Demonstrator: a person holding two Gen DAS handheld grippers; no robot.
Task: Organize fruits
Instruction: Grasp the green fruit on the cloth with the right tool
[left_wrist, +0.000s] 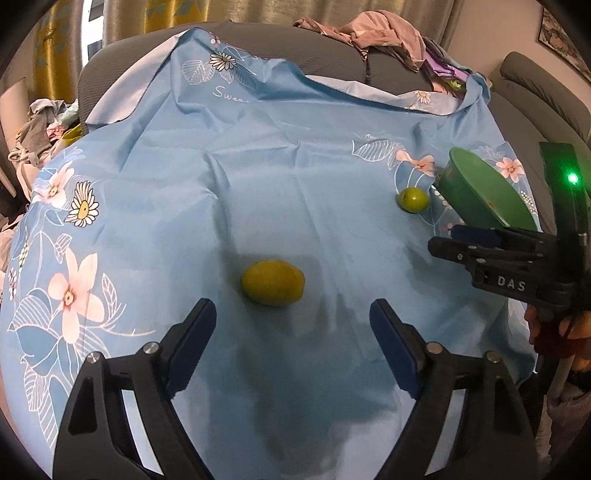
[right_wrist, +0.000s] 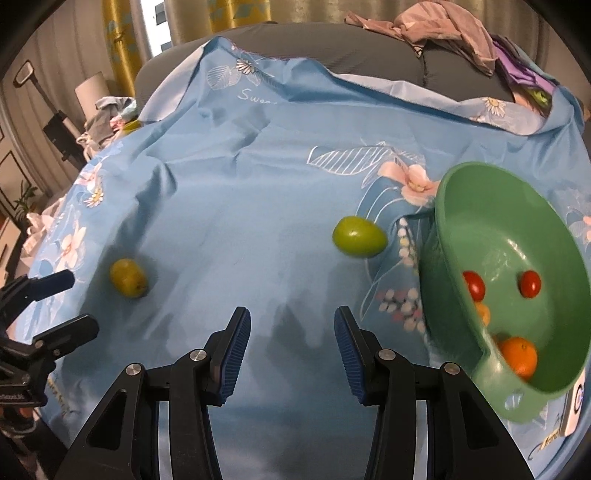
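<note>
Two green fruits lie on the blue flowered cloth (left_wrist: 258, 155). The yellowish one (left_wrist: 272, 282) sits just beyond my left gripper (left_wrist: 293, 314), whose fingers stand wide apart with nothing between them; the same fruit (right_wrist: 128, 277) shows at the left of the right wrist view. A rounder green fruit (right_wrist: 359, 236) rests beside the green bowl (right_wrist: 454, 206), ahead of my right gripper (right_wrist: 292, 321), which is open and empty. The bowl holds two cherry tomatoes (right_wrist: 530, 283) and an orange (right_wrist: 518, 355). The right gripper (left_wrist: 448, 240) also appears at the right edge of the left wrist view.
A grey sofa (left_wrist: 399, 70) with a heap of clothes (left_wrist: 388, 33) rises behind the cloth. More laundry (left_wrist: 40, 125) lies at the far left. A small white device (right_wrist: 576, 406) sits by the bowl at the cloth's right edge.
</note>
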